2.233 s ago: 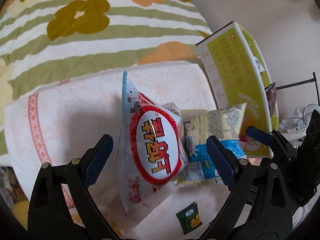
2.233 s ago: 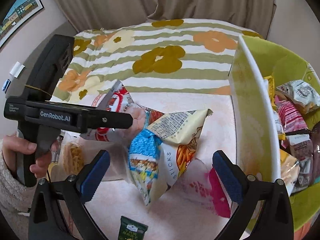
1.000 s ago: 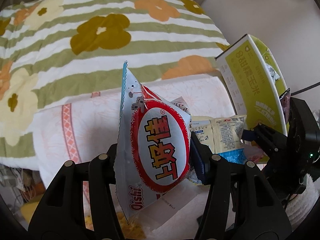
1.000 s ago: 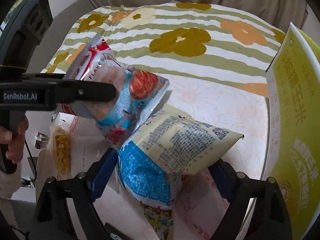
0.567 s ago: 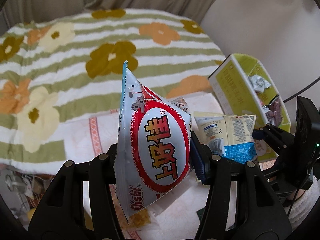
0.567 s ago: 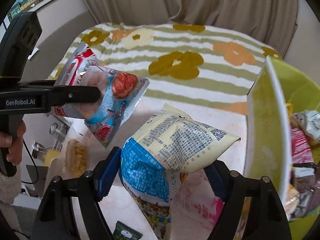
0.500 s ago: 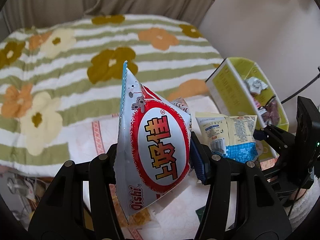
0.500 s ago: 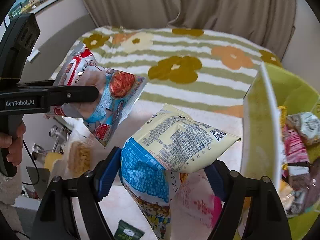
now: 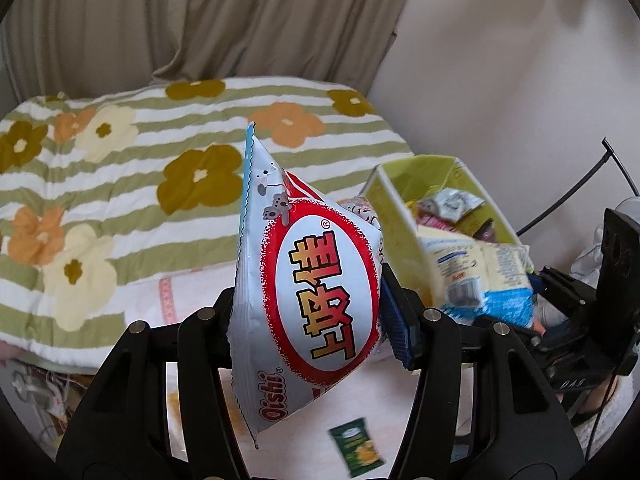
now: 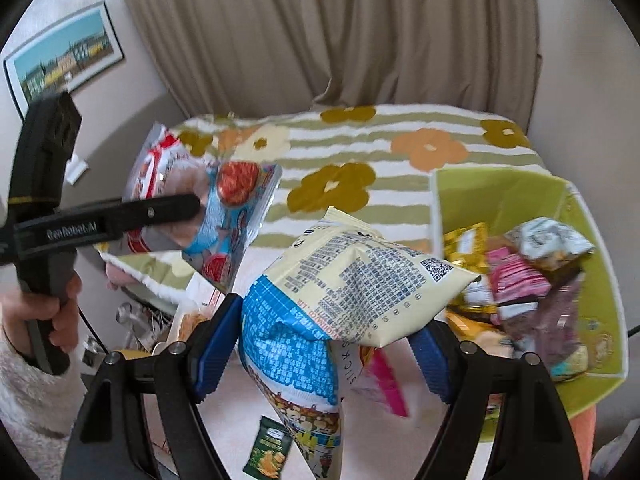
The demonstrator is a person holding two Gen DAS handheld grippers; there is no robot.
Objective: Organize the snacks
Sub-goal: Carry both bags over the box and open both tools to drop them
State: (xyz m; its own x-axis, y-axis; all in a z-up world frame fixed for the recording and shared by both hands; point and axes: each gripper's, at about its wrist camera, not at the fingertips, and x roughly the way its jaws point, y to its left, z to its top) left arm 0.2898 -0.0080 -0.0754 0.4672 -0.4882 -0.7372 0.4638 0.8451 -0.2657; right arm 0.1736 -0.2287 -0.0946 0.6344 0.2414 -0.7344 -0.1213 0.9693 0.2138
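My left gripper (image 9: pixel 312 316) is shut on a white and red Oishi snack bag (image 9: pixel 316 296) and holds it in the air; the bag also shows in the right wrist view (image 10: pixel 224 204). My right gripper (image 10: pixel 324 344) is shut on a yellow and blue snack bag (image 10: pixel 340 280), held above the table; the bag also shows in the left wrist view (image 9: pixel 484 280). A green box (image 10: pixel 512 196) with several snack packets in it stands at the right, close to the yellow and blue bag. A small green packet (image 10: pixel 268 452) lies on the pink cloth below.
A bed with a green striped flower blanket (image 9: pixel 120 152) lies behind the table. A pink patterned cloth (image 9: pixel 192 292) covers the table. Curtains hang at the back. A clear bag of yellow snacks (image 10: pixel 188 320) lies at the table's left edge.
Both grippers closed on their bags and lifted them off the table. Both have risen, and the right bag has moved toward the green box.
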